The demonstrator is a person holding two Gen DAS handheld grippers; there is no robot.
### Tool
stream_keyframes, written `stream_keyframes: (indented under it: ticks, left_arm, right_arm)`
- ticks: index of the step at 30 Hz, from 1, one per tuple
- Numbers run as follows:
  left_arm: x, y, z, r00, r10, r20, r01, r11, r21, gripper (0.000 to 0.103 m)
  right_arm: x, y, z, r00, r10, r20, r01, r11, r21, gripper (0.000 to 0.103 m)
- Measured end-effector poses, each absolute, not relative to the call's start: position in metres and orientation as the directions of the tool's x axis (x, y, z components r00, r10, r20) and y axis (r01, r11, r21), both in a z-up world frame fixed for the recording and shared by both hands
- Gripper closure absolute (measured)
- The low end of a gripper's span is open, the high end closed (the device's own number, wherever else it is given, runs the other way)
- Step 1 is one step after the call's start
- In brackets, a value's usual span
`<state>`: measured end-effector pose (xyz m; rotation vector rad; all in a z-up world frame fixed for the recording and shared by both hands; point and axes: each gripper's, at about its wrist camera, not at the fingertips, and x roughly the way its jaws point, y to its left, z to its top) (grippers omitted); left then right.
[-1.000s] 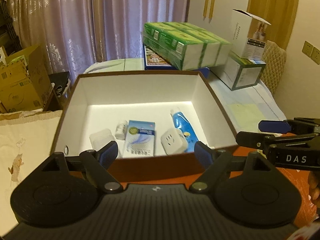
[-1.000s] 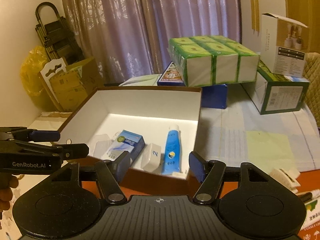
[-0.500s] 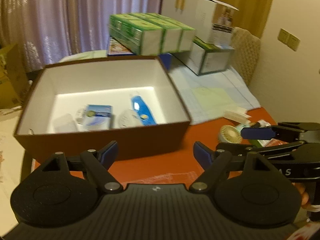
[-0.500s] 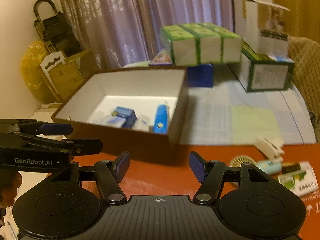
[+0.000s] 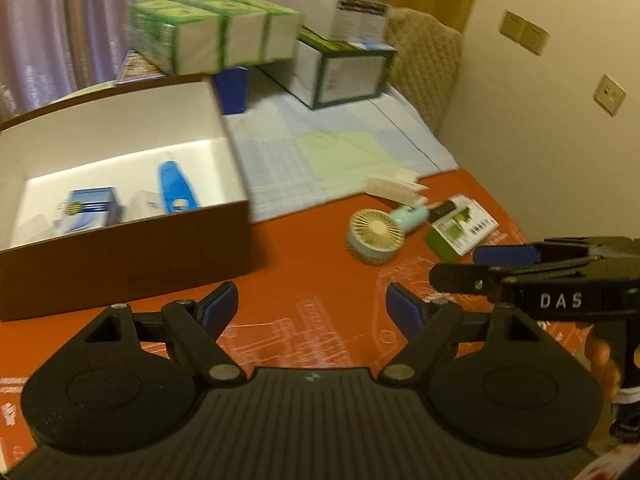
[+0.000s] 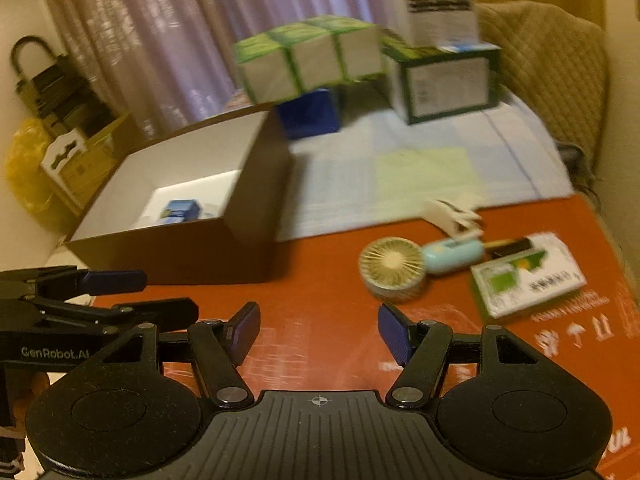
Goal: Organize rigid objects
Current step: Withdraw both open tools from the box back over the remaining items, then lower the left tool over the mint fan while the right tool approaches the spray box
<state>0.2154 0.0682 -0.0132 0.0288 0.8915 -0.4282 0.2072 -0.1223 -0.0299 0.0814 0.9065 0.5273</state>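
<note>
A brown box [image 5: 132,256] with white inside stands at the left on the red table; it holds a blue tube [image 5: 174,188], a blue-white carton [image 5: 90,210] and other small items. To its right lie a small hand fan [image 5: 376,236] with a pale blue handle, a white clip [image 5: 394,188] and a green-white packet [image 5: 460,228]. The fan [image 6: 394,268], packet [image 6: 528,276] and box [image 6: 180,252] also show in the right wrist view. My left gripper [image 5: 312,308] is open and empty over the table. My right gripper [image 6: 318,328] is open and empty, in front of the fan.
Green-white cartons [image 5: 216,32] on a blue box [image 5: 232,88], and a larger green-edged carton [image 5: 344,72], stand at the back on a pale cloth [image 5: 332,152]. A padded chair [image 5: 424,52] is at the back right. A cardboard box [image 6: 76,164] stands left.
Both grippers have swung right, away from over the box toward the fan, clip and packet on the red table. Both stay open and empty.
</note>
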Motion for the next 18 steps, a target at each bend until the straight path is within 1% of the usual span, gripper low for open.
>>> stream_keyframes:
  ticks: [10,18]
  left_arm:
    - [0.231,0.005,-0.035,0.491,-0.404,-0.772,0.472,0.868,-0.154,0.025]
    - [0.259,-0.034,-0.061,0.478,-0.385,-0.789,0.502,0.857,-0.114,0.025]
  right_arm:
    - [0.221,-0.19,-0.044,0.521,0.387,-0.761,-0.249,0.921,0.299,0.041]
    - [0.247,-0.222,-0.058,0.528,0.332,-0.782,-0.189,0.943,0.273,0.041]
